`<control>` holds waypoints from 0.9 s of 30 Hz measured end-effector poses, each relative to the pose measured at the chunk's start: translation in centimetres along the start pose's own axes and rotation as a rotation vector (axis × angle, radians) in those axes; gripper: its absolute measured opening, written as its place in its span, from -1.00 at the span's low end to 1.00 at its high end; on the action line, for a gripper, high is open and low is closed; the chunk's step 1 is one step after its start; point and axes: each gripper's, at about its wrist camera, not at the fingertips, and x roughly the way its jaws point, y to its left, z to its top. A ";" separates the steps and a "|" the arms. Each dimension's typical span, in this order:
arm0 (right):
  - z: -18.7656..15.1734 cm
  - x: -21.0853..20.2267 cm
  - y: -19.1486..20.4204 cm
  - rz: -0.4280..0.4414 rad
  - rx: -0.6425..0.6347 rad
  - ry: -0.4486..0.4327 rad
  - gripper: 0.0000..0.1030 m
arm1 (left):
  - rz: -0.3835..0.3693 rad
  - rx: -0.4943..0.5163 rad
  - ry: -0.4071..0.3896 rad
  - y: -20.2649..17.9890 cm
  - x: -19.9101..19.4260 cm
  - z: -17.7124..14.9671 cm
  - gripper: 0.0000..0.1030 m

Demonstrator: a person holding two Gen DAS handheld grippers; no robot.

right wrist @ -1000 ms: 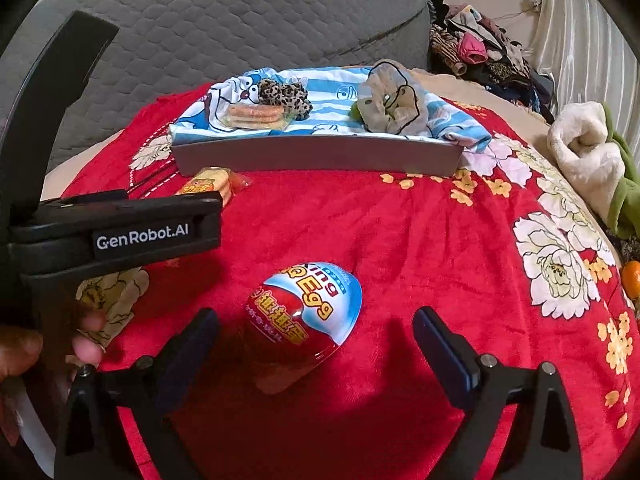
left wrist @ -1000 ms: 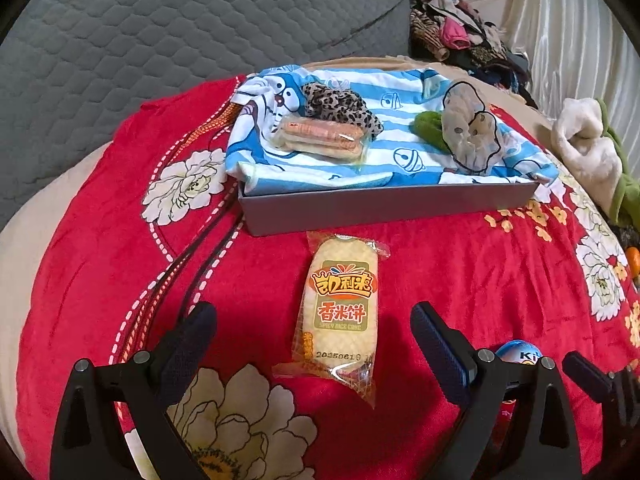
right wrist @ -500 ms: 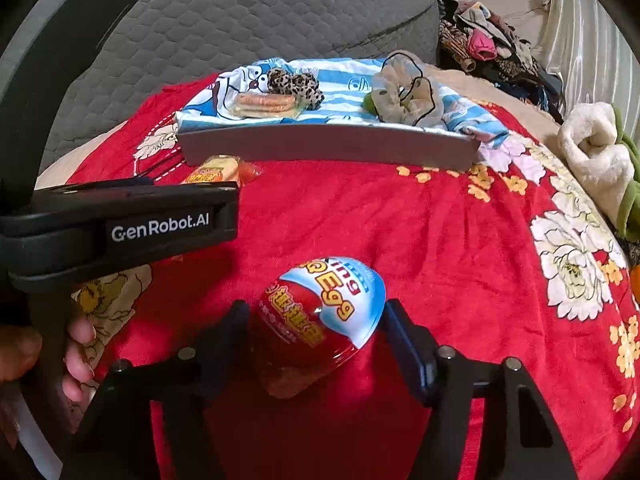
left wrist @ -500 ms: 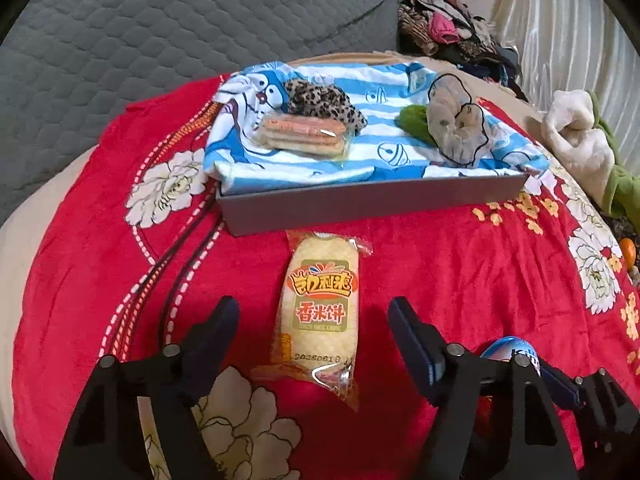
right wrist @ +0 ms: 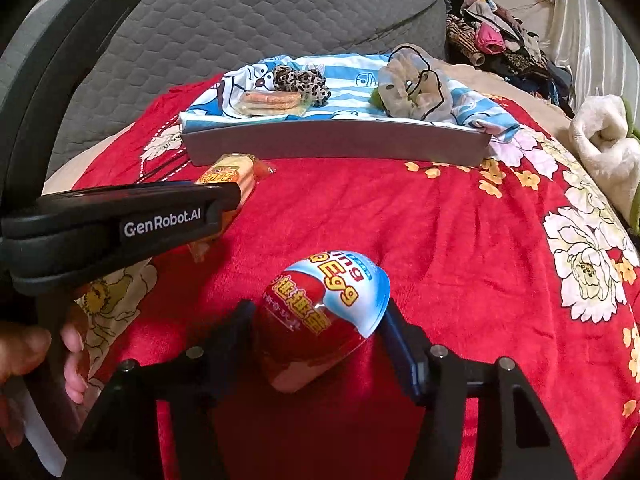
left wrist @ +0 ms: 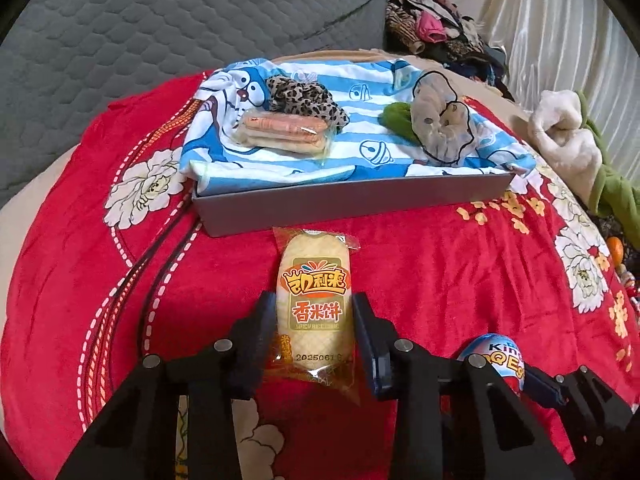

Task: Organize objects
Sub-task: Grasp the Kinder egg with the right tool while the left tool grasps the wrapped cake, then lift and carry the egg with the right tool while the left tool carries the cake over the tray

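A yellow rice cracker packet (left wrist: 314, 276) lies lengthwise on the red floral blanket (left wrist: 440, 264), just in front of the grey tray (left wrist: 340, 204). My left gripper (left wrist: 314, 304) straddles its near half; the jaws are closing and both pads touch the packet's sides. A red and blue toy egg (right wrist: 316, 300) lies on the blanket to the right. The right gripper (right wrist: 318, 312) has its jaws closing too, with the pads against the egg's two sides. From the right wrist, the packet (right wrist: 228, 176) shows beyond the left gripper's body. The egg (left wrist: 496, 354) also appears low right in the left wrist view.
The tray holds a blue striped cartoon cloth (left wrist: 360, 148) with a leopard scrunchie (left wrist: 304, 98), a wrapped snack (left wrist: 284, 130) and a beige scrunchie (left wrist: 440, 128). A grey quilted cushion (left wrist: 180, 28) rises behind. Clothes (left wrist: 432, 28) and a cream plush (left wrist: 564, 136) lie right.
Both grippers' jaws went from wide open to narrow: the left pair came in onto the cracker packet, the right pair onto the egg. Neither object has left the blanket.
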 end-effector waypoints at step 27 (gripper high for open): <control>0.8 -4.1 -2.6 0.002 0.001 -0.065 0.21 | 0.059 -0.041 -0.060 0.1 -5.0 -1.1 -0.23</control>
